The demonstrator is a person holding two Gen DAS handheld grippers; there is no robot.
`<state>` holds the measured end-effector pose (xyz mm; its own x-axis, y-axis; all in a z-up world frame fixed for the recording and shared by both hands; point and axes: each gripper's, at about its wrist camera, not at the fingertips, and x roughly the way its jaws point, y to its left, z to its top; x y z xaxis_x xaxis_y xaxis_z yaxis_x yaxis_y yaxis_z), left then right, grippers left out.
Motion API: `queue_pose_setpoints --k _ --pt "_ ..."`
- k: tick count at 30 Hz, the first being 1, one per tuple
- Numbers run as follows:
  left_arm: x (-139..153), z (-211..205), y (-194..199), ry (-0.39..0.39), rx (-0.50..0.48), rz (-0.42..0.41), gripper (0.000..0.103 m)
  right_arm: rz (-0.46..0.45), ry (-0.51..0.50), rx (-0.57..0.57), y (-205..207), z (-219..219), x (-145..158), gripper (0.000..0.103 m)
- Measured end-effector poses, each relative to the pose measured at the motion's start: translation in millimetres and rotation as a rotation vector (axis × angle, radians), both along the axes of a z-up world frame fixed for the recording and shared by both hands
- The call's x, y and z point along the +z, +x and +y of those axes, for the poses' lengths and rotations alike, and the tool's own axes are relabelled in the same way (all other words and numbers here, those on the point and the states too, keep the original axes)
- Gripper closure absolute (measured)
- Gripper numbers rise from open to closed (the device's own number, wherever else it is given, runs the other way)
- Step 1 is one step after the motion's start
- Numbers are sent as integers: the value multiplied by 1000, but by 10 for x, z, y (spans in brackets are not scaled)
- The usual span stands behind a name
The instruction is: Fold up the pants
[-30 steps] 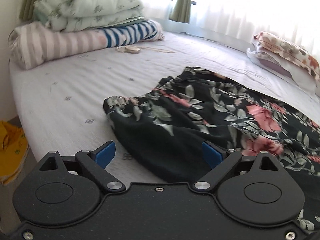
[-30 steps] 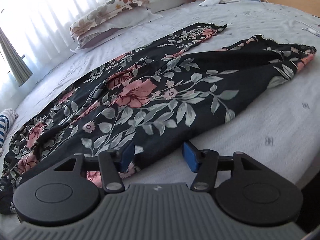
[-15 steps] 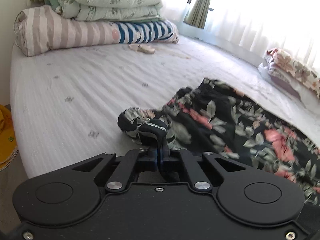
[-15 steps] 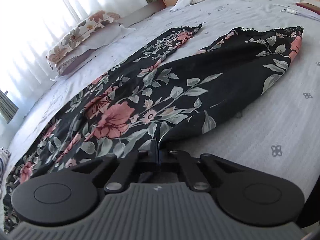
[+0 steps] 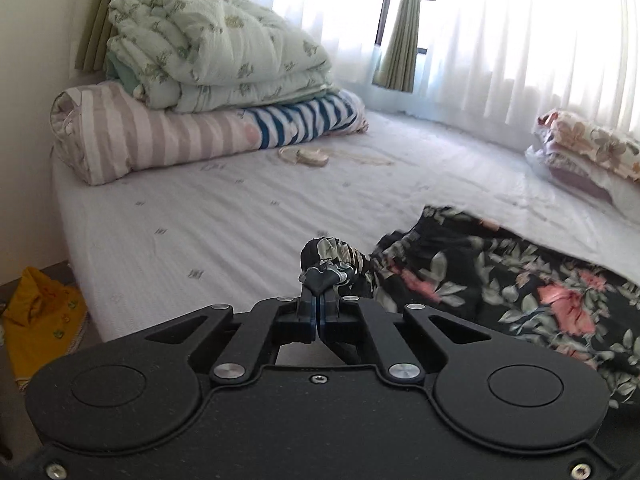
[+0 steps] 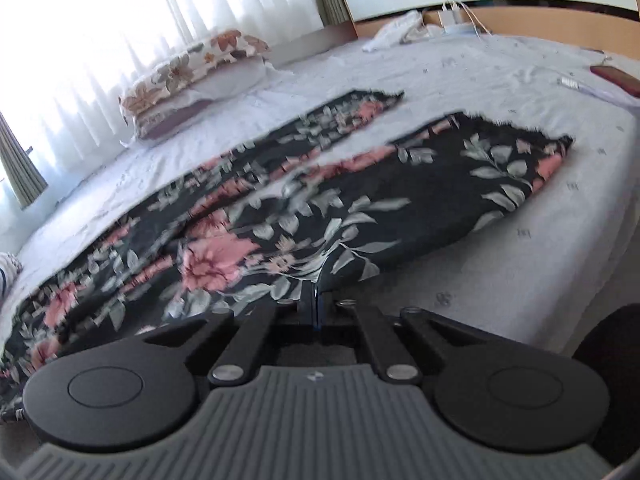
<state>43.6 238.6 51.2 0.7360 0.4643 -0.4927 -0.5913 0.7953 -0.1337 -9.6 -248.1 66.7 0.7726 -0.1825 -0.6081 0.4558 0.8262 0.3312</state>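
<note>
Black pants with pink flowers and grey-green leaves (image 6: 360,200) lie spread across the white bed, both legs reaching toward the far right. My left gripper (image 5: 318,300) is shut on the gathered waistband corner (image 5: 332,256), which is bunched and lifted just off the sheet. In the right wrist view my right gripper (image 6: 314,300) is shut on the near edge of the pants' leg, and the fabric peaks upward from its closed jaws. The rest of the pants (image 5: 520,292) trails away to the right in the left wrist view.
A stack of folded quilts and striped bedding (image 5: 200,92) sits at the far left of the bed. Floral pillows (image 6: 192,80) lie by the curtained window. A yellow cloth (image 5: 40,320) lies on the floor left of the bed. A phone (image 6: 616,80) and cable rest at far right.
Both grippers went from open to shut, each pinching an edge of the pants. Since then both have risen and drawn the fabric up and along the bed.
</note>
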Motion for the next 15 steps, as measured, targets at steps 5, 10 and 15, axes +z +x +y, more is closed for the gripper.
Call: queue_pose_setpoints --k 5,10,15 --pt "-150 5 34 25 8 63 101 61 -2 -1 -18 -24 -159 101" --pt "-262 15 97 -3 2 127 96 76 -36 12 -9 -46 -189 101" --pt "-285 44 104 -19 13 143 93 96 -74 47 1 -36 -184 101"
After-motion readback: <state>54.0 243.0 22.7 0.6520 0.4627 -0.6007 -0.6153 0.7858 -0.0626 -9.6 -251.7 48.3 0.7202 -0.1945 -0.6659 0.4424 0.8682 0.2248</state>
